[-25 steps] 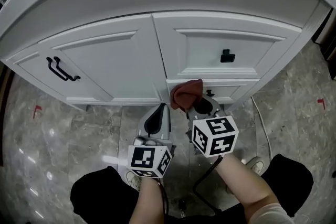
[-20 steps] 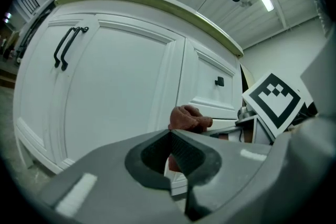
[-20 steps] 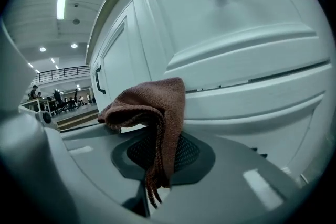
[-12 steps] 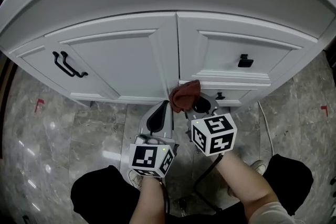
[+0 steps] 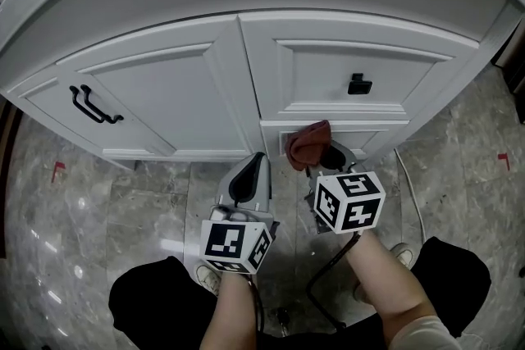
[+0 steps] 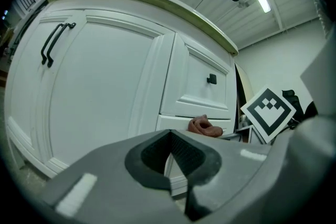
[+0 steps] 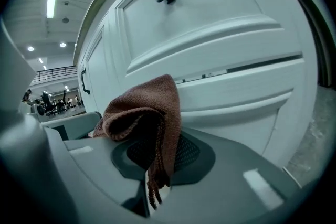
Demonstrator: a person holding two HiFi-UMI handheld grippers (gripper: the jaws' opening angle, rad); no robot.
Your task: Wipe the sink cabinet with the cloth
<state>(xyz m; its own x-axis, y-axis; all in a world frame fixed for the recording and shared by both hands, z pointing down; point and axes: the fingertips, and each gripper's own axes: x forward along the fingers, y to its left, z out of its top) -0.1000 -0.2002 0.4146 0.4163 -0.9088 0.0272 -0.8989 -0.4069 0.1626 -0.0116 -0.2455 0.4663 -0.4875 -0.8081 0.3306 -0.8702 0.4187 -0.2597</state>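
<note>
A white sink cabinet fills the upper part of the head view, with a door on the left and drawers on the right. My right gripper is shut on a reddish-brown cloth, and the cloth presses against the lower drawer front. In the right gripper view the cloth bunches up out of the jaws right against the white drawer. My left gripper hangs shut and holding nothing, a little short of the cabinet base. From the left gripper view, the cloth shows at the drawer edge.
Two black bar handles sit on the left door, and a black knob on the upper drawer. Grey marble floor lies below the cabinet. A thin cable runs along the floor at the right. The person's legs are at the bottom.
The right gripper and cloth have slid rightward along the lower drawer front, after a leftward pass half a second ago. The left gripper has held its place.
</note>
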